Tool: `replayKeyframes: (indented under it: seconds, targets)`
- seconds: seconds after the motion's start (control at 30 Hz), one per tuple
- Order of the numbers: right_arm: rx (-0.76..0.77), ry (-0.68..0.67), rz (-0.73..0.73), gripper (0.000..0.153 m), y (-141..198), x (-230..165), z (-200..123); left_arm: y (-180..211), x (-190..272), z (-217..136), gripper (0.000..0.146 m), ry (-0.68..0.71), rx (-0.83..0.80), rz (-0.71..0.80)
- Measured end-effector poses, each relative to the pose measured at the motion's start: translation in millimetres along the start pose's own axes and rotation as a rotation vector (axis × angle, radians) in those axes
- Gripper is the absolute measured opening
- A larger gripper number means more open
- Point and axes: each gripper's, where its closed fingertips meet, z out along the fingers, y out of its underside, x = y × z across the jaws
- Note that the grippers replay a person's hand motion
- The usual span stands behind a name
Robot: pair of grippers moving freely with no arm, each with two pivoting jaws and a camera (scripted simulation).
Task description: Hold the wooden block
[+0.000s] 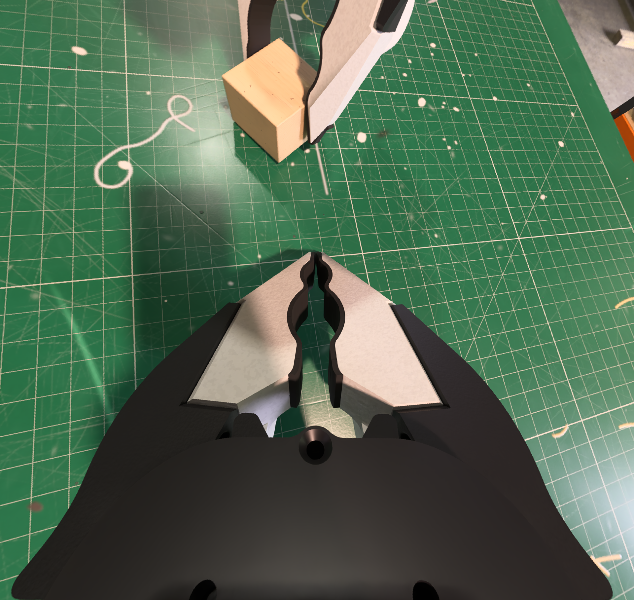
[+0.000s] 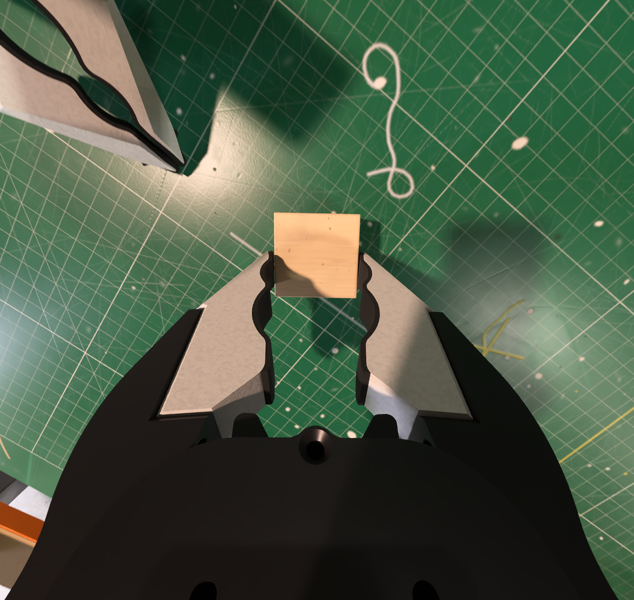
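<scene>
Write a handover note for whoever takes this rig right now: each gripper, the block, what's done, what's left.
Right gripper: straddles the wooden block from above, fingertips against two opposite sides, shut on it.
Left gripper: shut, empty, low over the green mat, apart from the block.
Block: appears to sit on the mat, upright.
Done: grasp made.
Left: confirm the grip is firm and keep holding; whether it has lifted cannot be told.

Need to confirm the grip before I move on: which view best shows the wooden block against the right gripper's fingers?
The right wrist view: the wooden block sits square between the right gripper fingertips, both touching its sides. The left wrist view shows the block farther off, one finger hiding part of it; the left gripper is shut, apart.
</scene>
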Motion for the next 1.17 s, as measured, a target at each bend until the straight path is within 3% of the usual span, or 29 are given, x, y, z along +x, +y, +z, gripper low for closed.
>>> replayKeyframes:
  seconds: [0.17, 0.27, 0.33, 0.47, 0.63, 0.73, 0.87, 1.0, 1.1, 1.17]
  targets:
    - [0.01, 0.083, 0.155, 0.049, 10.3, 34.5, -6.2, -0.6, -0.8, 0.6, 0.0, -0.012, 0.002, 0.002]
    - [0.028, -0.042, 0.031, 0.049, 6.4, -3.4, -2.0, -0.5, -0.8, 0.3, 0.0, -0.006, 0.002, -0.002]
    - [0.0, -0.025, -0.029, 0.049, 5.3, -11.6, -0.6, -0.6, -0.9, 0.5, 0.0, -0.005, 0.002, -0.003]
    - [0.033, 0.055, 0.12, 0.049, -9.2, 20.0, 0.8, -0.7, -0.9, 0.5, 0.0, -0.008, 0.004, -0.001]
    - [0.063, -0.045, -0.031, 0.049, -31.8, -18.1, 10.9, -0.8, -0.9, 0.4, 0.0, -0.002, 0.004, -0.006]
    - [0.029, 0.059, 0.076, 0.049, -36.4, 8.0, 9.7, -0.7, -0.9, 0.4, 0.0, -0.007, 0.004, -0.001]
    - [0.0, -0.059, -0.038, 0.049, -42.3, -25.6, 14.6, -0.7, -0.6, 0.3, 0.0, -0.006, 0.003, 0.0]
    - [-0.045, 0.094, 0.047, 0.049, -44.0, 0.8, 11.8, -0.7, -0.6, 0.2, 0.0, -0.007, 0.003, 0.001]
    - [-0.014, -0.068, -0.045, 0.049, -47.6, -33.1, 16.9, 0.2, 2.4, 0.1, 0.0, 0.008, -0.002, 0.008]
    - [-0.037, -0.003, -0.025, 0.049, -45.7, -27.4, 16.3, -0.1, 2.2, 0.3, 0.0, 0.005, -0.002, 0.018]
